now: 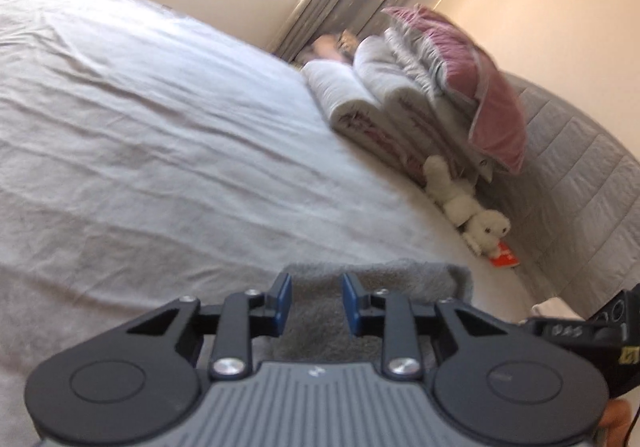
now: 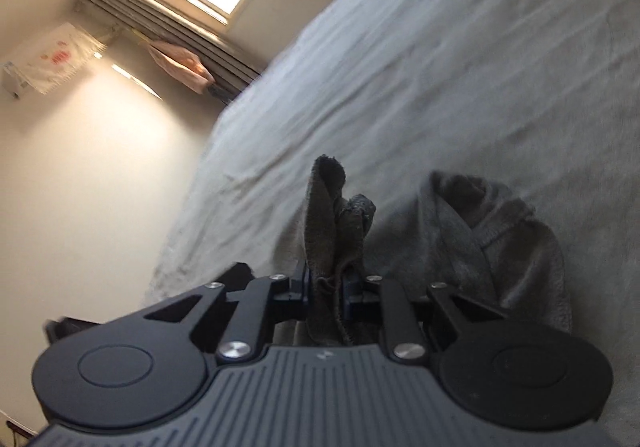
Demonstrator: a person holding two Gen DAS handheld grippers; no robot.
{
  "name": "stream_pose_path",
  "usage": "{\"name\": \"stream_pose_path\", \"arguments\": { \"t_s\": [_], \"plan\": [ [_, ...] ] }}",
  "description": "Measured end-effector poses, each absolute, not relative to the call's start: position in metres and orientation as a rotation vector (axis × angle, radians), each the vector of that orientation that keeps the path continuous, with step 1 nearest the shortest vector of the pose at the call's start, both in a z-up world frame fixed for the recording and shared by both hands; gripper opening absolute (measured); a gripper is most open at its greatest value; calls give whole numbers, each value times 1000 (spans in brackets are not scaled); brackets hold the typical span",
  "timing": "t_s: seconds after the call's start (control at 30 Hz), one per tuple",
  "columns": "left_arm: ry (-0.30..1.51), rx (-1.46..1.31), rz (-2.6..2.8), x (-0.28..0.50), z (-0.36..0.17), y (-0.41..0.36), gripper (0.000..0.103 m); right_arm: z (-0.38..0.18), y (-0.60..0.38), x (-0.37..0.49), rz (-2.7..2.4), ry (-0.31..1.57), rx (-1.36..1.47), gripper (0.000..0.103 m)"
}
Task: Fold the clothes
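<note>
Grey towel (image 2: pixel 460 247) lay rumpled on the bed (image 1: pixel 160 127); your right tongs (image 2: pixel 326 287) pinched its raised corner, while your left tongs (image 1: pixel 316 303) stood narrowly apart over its edge, gripping nothing. Next, the left needed a corner.

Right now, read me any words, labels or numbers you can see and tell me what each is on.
Red tag by the white plush toy: white print, too blurred to read.
Black device at the right edge: pale characters, not legible.
White wall hanging: red marks, too small to read.

Bedsheet (image 1: pixel 160 127) lies open; pillows (image 1: pixel 420 95) and plush toy (image 1: pixel 472 211) crowd the headboard (image 1: pixel 580 167).
</note>
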State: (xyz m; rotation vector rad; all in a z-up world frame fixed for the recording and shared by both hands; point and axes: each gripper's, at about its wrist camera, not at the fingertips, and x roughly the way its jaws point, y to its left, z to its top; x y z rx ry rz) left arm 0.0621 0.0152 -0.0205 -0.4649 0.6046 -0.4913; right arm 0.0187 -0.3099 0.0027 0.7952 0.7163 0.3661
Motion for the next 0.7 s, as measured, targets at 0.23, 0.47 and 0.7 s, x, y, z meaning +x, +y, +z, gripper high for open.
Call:
{"name": "stream_pose_path", "arguments": {
  "t_s": [0.23,0.47,0.7],
  "plan": [
    [563,-417,-590,55,-23,-18,26,2,-341,13,324,713,847,17],
    [555,-280,-657,45,-35,-53,26,-19,-360,18,245,779,874,18],
    [528,-193,-654,35,-35,-63,26,-5,-367,9,155,709,789,22]
  ]
}}
